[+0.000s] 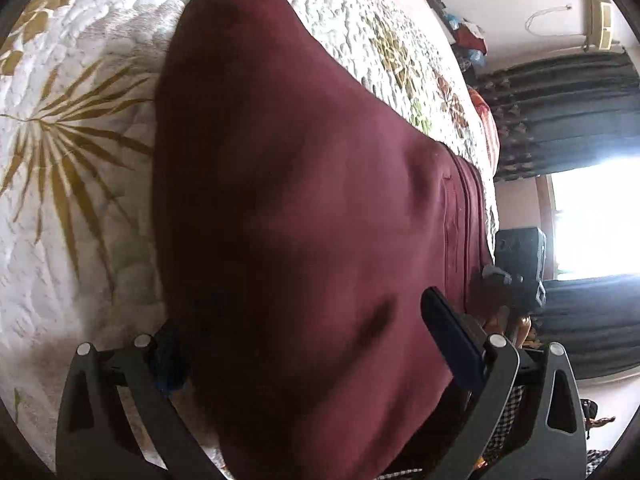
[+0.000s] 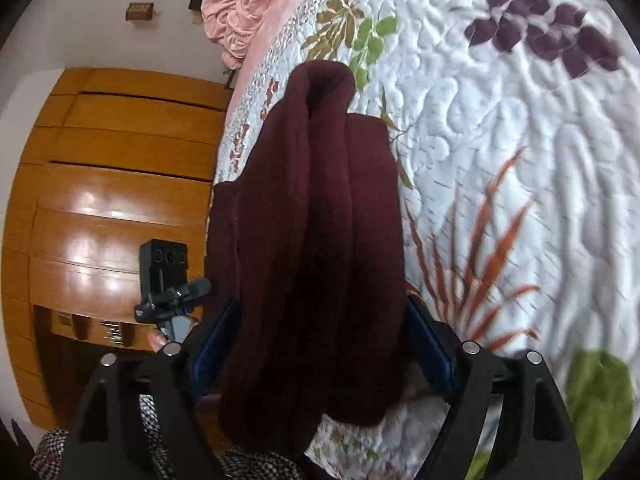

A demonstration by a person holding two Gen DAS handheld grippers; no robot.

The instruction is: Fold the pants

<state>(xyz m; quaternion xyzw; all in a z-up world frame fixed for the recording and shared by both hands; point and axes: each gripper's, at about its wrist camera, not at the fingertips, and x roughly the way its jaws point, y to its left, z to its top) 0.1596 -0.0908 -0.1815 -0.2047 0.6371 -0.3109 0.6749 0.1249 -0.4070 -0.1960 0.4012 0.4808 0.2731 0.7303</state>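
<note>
Draping between both wide-spread tools (image 1: 308, 344) (image 2: 324, 344), maroon pants (image 1: 288, 184) hide the floral quilt (image 1: 80, 160); grip unclear.

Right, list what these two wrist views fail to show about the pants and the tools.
- Left wrist view: the maroon pants cover the left tool, so its grip can't be confirmed.
- Right wrist view: bunched cloth hides the pad contact of the right tool.
- Both views: waistband and leg ends can't be told apart; the bedspread is blurred.

Window (image 1: 592, 220) glare, fisheye edges, blur
</note>
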